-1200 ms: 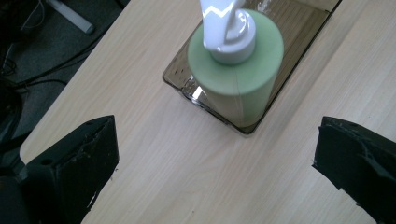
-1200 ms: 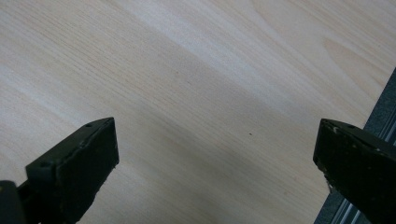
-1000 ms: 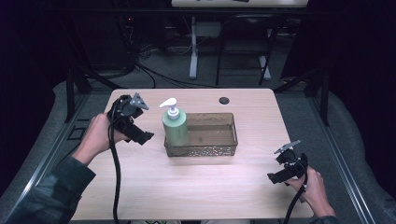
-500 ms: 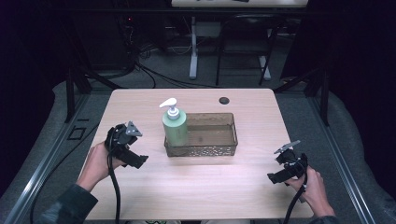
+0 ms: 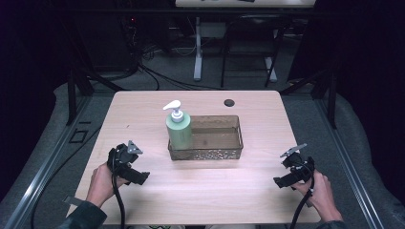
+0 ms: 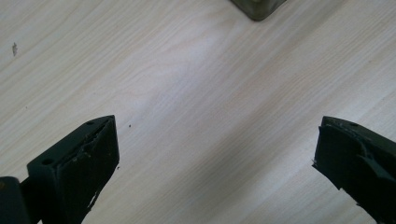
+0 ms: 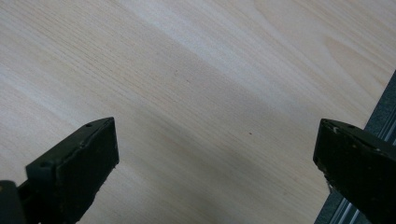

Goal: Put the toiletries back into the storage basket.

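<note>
A green soap dispenser (image 5: 178,130) with a white pump stands upright in the left end of a brown see-through basket (image 5: 224,151) at mid-table. My left gripper (image 5: 138,177) rests low over the table's front left, held by a hand, well clear of the basket. In the left gripper view its jaws stand wide apart over bare wood, and my left gripper (image 6: 215,163) is open and empty; a basket corner (image 6: 257,7) shows at the top edge. My right gripper (image 5: 285,180) sits near the front right, also open (image 7: 215,163) with nothing between its jaws.
A small black round hole (image 5: 229,102) marks the wooden table (image 5: 143,114) behind the basket. The table's right edge (image 7: 380,116) lies close to my right gripper. Black cables trail off the front. Dark floor, metal rails and stand legs surround the table.
My left gripper has drawn back from beside the dispenser toward the front left of the table and come down lower. The right gripper has stayed put.
</note>
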Action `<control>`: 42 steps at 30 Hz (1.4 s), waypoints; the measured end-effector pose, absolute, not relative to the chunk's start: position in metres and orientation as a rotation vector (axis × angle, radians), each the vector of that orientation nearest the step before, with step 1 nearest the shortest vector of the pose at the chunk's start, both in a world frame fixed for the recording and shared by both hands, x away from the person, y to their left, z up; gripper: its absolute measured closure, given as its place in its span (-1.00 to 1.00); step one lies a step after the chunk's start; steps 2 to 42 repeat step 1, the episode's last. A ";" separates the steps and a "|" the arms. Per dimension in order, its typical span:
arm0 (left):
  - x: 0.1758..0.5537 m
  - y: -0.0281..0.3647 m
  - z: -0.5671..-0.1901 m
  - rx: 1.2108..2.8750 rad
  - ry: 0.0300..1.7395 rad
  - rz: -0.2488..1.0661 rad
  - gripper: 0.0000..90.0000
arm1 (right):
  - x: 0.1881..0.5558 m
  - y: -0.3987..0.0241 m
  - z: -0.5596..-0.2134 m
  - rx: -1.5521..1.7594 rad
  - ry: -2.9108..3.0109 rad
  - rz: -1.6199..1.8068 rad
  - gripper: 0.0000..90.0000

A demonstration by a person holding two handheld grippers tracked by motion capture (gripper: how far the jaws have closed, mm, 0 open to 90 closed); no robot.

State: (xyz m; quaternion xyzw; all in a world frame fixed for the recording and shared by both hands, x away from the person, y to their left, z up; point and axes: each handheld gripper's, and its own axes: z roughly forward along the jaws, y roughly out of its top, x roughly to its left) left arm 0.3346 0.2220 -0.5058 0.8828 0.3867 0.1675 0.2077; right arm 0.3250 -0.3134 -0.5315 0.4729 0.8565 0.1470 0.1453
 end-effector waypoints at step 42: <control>0.335 0.224 -0.508 2.451 1.084 0.465 -1.00 | 0.325 -0.314 -0.532 1.360 2.466 0.421 -1.00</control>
